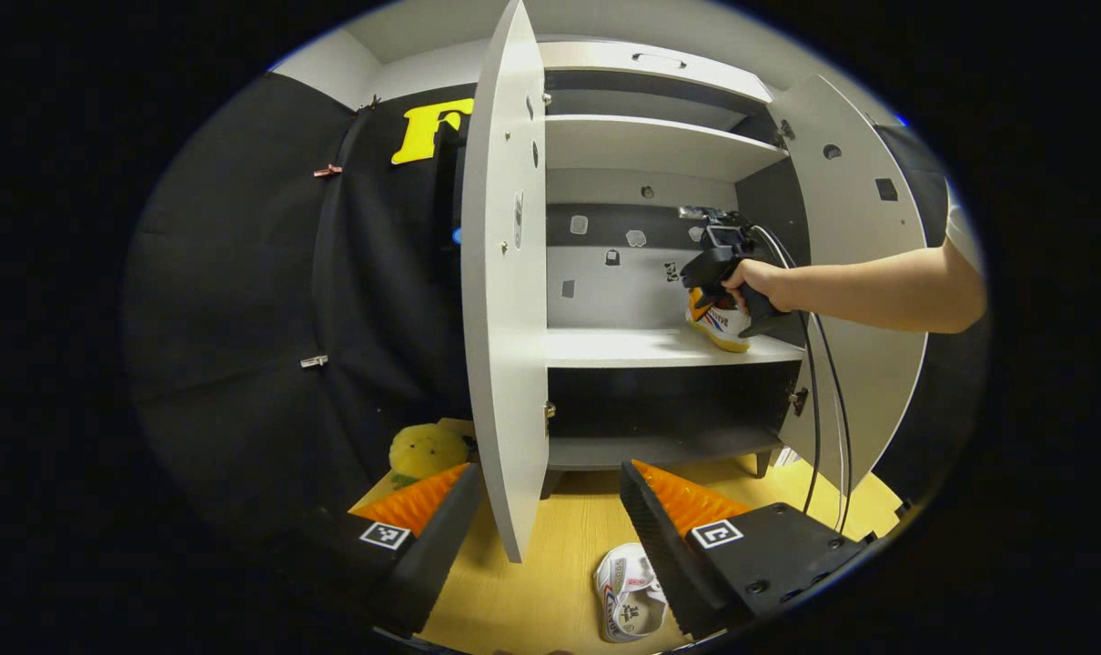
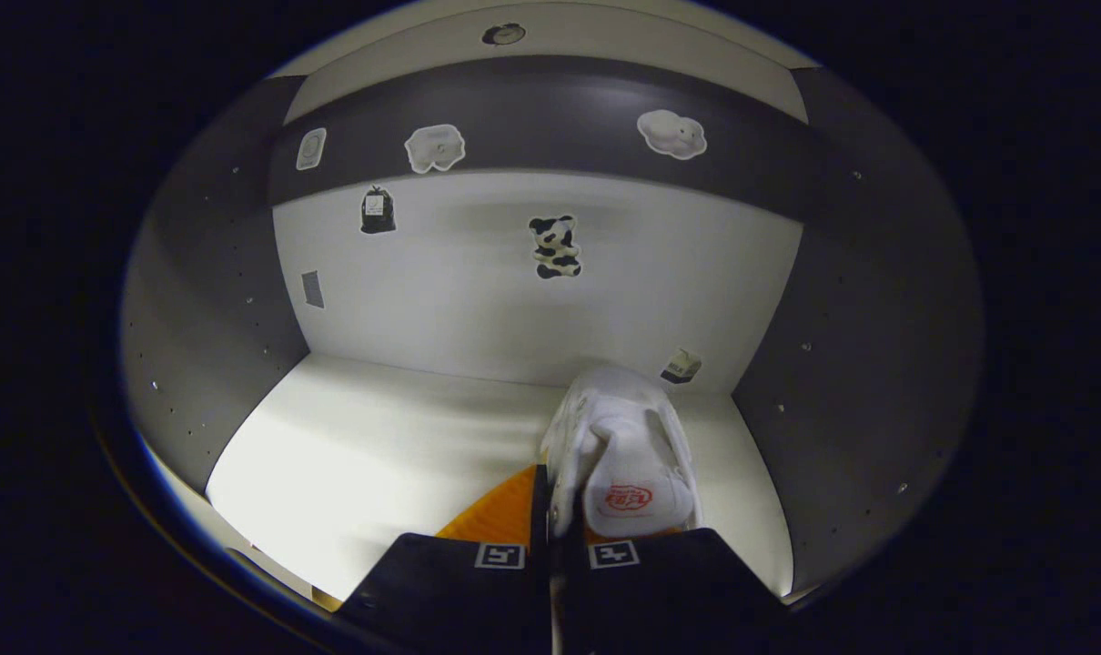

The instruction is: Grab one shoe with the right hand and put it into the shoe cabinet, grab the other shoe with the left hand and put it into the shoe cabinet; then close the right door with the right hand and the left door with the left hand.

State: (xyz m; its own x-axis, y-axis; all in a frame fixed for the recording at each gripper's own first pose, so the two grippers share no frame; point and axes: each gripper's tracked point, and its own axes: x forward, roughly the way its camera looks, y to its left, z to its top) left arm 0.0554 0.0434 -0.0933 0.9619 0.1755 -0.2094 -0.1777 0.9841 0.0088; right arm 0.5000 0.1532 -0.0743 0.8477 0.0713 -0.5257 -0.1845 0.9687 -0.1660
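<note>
Right gripper view: we look into the middle compartment of the shoe cabinet [image 2: 514,300], where our right hand-held gripper [image 2: 550,537] holds a white shoe [image 2: 623,446] over the right part of the white shelf [image 2: 350,446], near the right wall. Its fingers are drawn nearly together on the shoe's edge, so we judge it to be gripping the shoe.

We judge the step in hand to be setting this first shoe down. To do it well, we should lower the sole flat onto the shelf, deep enough to clear the right door [image 1: 855,273], and only then let go.

In the left gripper view, our left hand-held gripper [image 1: 550,509] hangs open and empty above the wood floor [image 1: 550,582]. The second shoe [image 1: 631,593] lies on the floor just below it. Both cabinet doors stand open, with the left door [image 1: 503,300] edge-on before us. The upper and lower compartments look empty.
</note>
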